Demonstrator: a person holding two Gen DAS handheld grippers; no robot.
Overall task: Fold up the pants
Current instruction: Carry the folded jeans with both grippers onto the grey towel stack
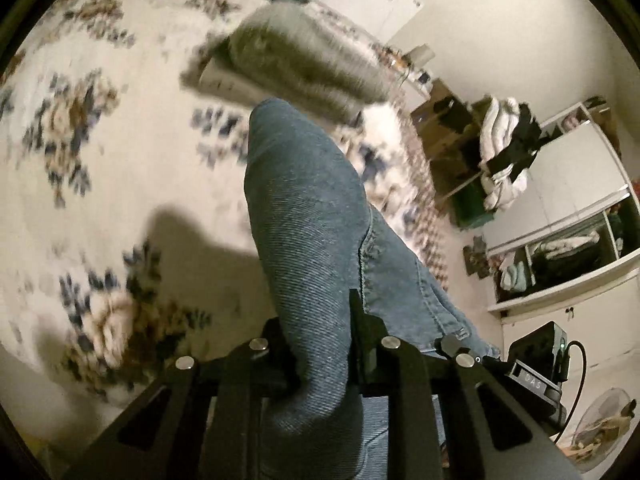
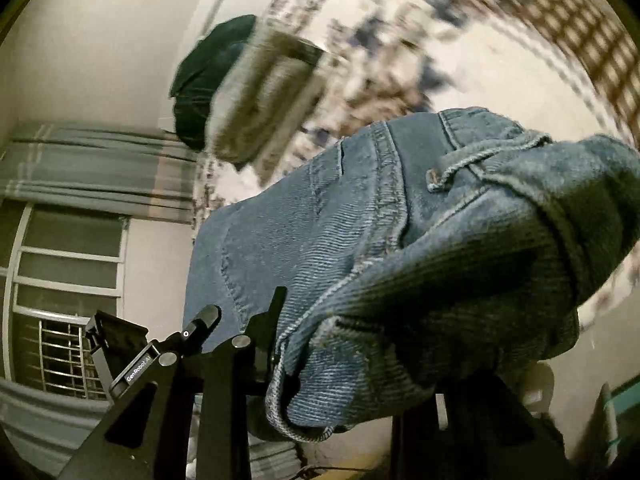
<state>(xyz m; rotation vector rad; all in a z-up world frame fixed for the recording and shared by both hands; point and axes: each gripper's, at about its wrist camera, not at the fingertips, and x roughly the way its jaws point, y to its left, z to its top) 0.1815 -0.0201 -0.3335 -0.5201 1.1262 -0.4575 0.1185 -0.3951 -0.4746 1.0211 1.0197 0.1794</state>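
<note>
Clamping on jeans (image 1: 308,216): left gripper (image 1: 320,356), both fingers pressing a thick roll of denim, fabric bulging forward and up past the tips. Showing a stitched side seam just right of the right finger. Hanging in the air above a floral bedspread (image 1: 100,152), jeans casting a dark shadow on it. Lying farther off on the bedspread: a grey-brown folded garment (image 1: 288,68), blurred. Standing at the right: white shelving (image 1: 580,216) and a heap of white cloth (image 1: 504,148).

Clamping on jeans (image 2: 360,240) likewise: right gripper (image 2: 332,364), left finger visible against the denim, right finger hidden under a bunched fold. Showing waistband, belt loop and pocket stitching draping over and to the right of the fingers. Lying beyond, on the bedspread (image 2: 500,60): the folded garment (image 2: 268,104) touching a dark green item (image 2: 208,76), both blurred. Filling the left edge: curtain (image 2: 80,172) and barred window (image 2: 64,320).
</note>
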